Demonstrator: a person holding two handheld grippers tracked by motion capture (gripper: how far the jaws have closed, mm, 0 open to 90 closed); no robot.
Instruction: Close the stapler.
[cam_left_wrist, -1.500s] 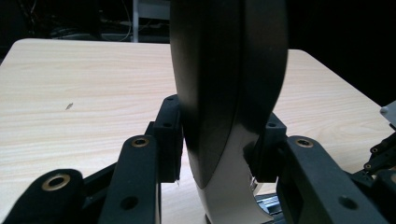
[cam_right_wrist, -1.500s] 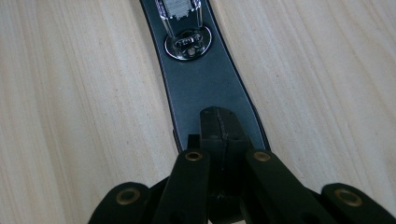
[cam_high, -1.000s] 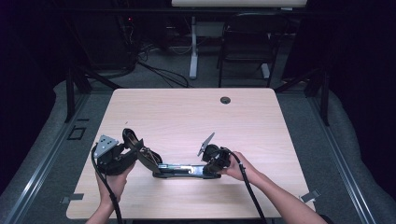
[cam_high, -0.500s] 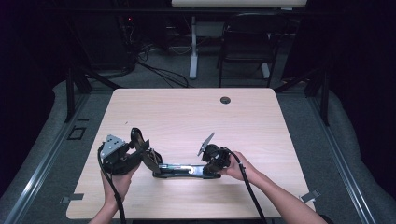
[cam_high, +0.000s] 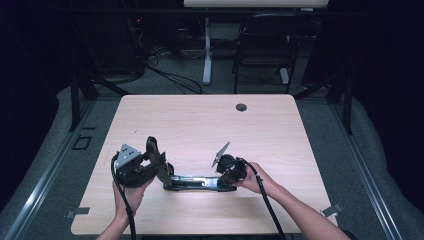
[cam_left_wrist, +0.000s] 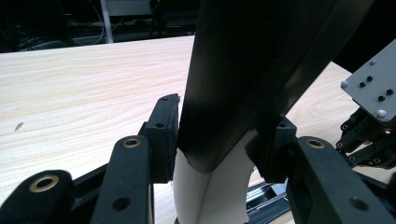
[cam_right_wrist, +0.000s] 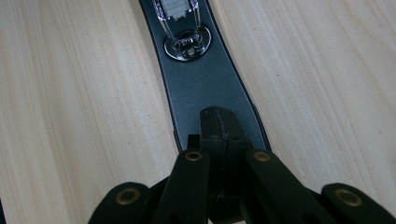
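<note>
A black stapler (cam_high: 192, 182) lies near the front edge of the bench (cam_high: 210, 125), its top arm (cam_left_wrist: 252, 70) swung upright at the left end. The left hand-held gripper (cam_high: 150, 167) pinches that raised arm, its jaws having just been opening slightly. The right hand-held gripper (cam_right_wrist: 219, 126), jaws pressed together, rests its tips on the stapler's flat base (cam_right_wrist: 201, 84).

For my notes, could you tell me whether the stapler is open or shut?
Open: the stapler's base lies flat while its top arm is raised between the left gripper's jaws.
</note>
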